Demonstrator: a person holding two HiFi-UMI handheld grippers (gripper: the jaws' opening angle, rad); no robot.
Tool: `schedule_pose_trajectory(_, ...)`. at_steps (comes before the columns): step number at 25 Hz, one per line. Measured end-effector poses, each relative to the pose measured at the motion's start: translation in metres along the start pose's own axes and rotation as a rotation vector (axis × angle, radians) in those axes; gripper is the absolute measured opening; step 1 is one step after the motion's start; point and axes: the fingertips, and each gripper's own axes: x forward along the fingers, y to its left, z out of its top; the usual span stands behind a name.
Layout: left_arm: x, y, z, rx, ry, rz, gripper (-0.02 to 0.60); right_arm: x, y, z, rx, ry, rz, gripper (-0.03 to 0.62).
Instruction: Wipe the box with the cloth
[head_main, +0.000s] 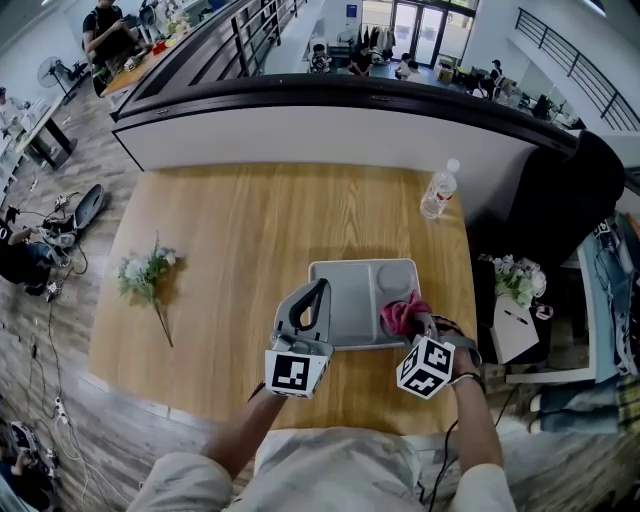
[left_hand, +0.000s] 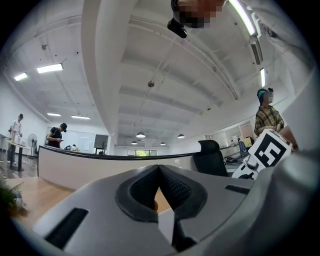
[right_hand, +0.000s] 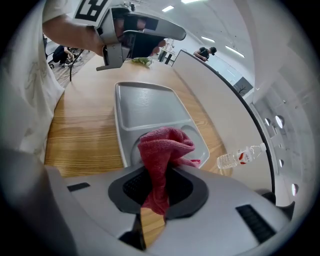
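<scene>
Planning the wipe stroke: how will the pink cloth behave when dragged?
Probably floppy: the cloth bunches in loose folds beyond the right gripper. Likely light, since one pinch holds it. It may crumple against the grey box.

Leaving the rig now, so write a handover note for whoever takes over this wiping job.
Left gripper: shut, empty, tilted up by the left edge of the grey box.
Right gripper: shut on the red cloth, over the box's right end.
Done: cloth gripped; how much is wiped cannot be told.
Left: wipe the box's compartments.
</scene>
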Motion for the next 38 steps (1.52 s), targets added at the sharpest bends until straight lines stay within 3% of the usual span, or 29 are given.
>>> schedule_pose_trajectory(16,-0.003,-0.005,-0.009,-0.003,0.018,-0.011,0.012,-0.026,0.035,-0.004,0.056,-0.002,0.123,0.075)
schedule_pose_trajectory(29,-0.003,-0.008,-0.012,-0.003,0.027,-0.014,0.012,-0.025,0.038,-0.005,0.058,-0.002,0.118,0.075)
schedule_pose_trajectory(38,-0.004,-0.005,-0.008,0.0,0.016,-0.008,0.012,-0.026,0.028,-0.004,-0.005,0.003,0.073,0.075)
